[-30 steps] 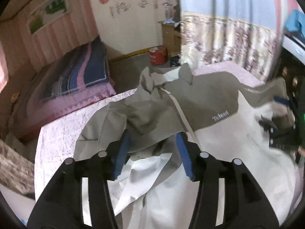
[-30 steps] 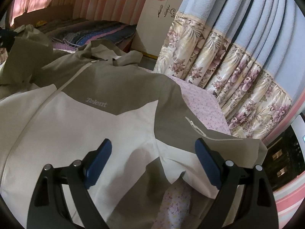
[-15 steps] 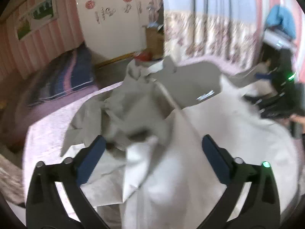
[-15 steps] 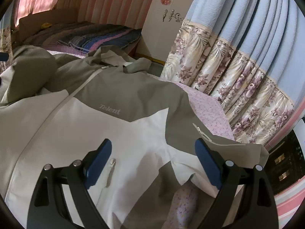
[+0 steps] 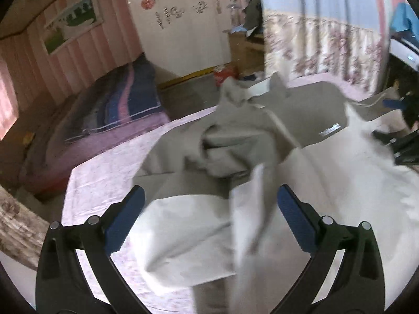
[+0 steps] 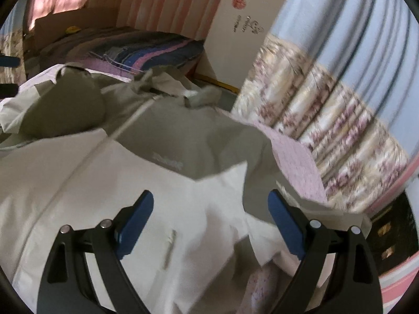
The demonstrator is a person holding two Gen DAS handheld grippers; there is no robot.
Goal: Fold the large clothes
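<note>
A large grey and white jacket (image 5: 327, 172) lies spread on a table with a pink floral cloth (image 5: 104, 172). Its left sleeve (image 5: 193, 219) is folded in over the body and lies loose. My left gripper (image 5: 209, 209) is open and empty just above that sleeve. In the right wrist view the jacket (image 6: 110, 183) fills the lower frame, zipper and chest logo showing. My right gripper (image 6: 210, 209) is open and empty above the jacket's right side, near the right sleeve (image 6: 296, 198).
A bed with a striped blanket (image 5: 117, 104) stands beyond the table. Floral and blue curtains (image 6: 327, 120) hang close at the right. A white wardrobe (image 5: 183, 26) and a red container (image 5: 225, 74) are at the back.
My left gripper was shut on the sleeve a second ago; it has opened, let the sleeve go and drawn back. The right gripper stayed open and shifted slightly over the jacket.
</note>
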